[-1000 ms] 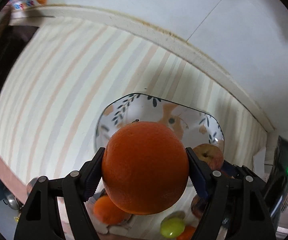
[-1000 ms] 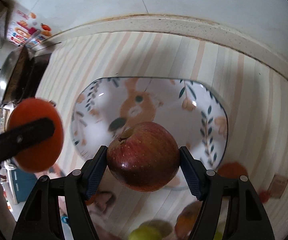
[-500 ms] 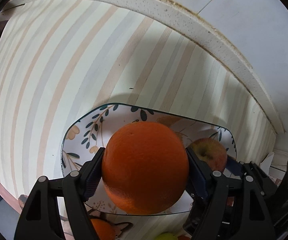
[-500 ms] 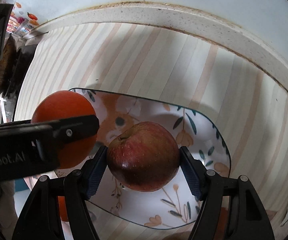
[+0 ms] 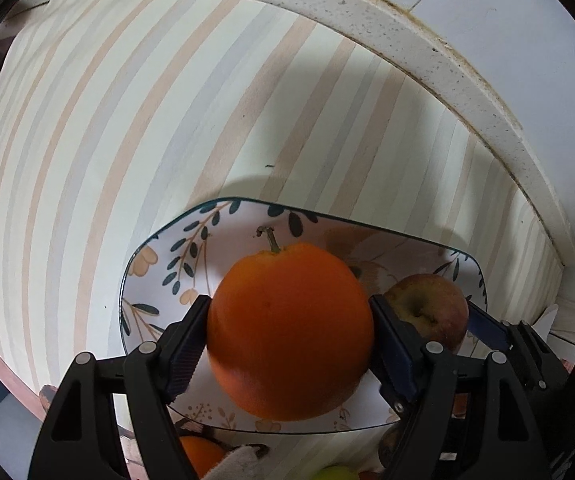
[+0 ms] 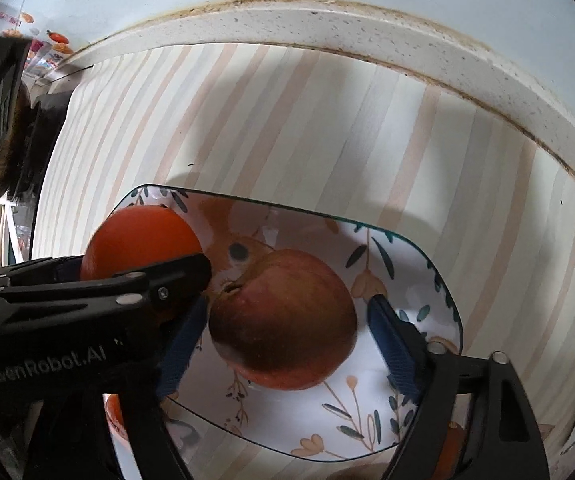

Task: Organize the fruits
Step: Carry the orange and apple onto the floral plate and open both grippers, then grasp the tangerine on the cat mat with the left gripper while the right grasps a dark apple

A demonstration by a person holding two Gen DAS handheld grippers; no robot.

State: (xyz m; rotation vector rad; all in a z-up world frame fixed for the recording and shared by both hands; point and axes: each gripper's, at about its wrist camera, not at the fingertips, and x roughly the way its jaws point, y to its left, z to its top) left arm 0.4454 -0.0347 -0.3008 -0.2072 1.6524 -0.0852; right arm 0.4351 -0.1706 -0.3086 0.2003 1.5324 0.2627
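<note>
A floral plate (image 5: 155, 280) lies on the striped cloth; it also shows in the right wrist view (image 6: 419, 276). My left gripper (image 5: 289, 334) is shut on a large orange (image 5: 287, 340) and holds it low over the plate's left side. The orange (image 6: 139, 240) and the left gripper's finger (image 6: 135, 292) show in the right wrist view. My right gripper (image 6: 287, 344) stands open around a red apple (image 6: 283, 320) that rests on the plate, with a gap at the right pad. The apple (image 5: 431, 304) shows beside the orange.
A raised speckled counter ledge (image 5: 427, 52) and white wall run behind the cloth. Another orange (image 5: 199, 456), a white cloth bit and a green fruit (image 5: 335, 472) lie near the plate's front edge. Dark cookware (image 6: 15, 132) stands at far left.
Both grippers came down to the plate. The right gripper's jaws opened and the apple now rests on the plate, tilted over. The orange stays gripped, now lower with its stem showing.
</note>
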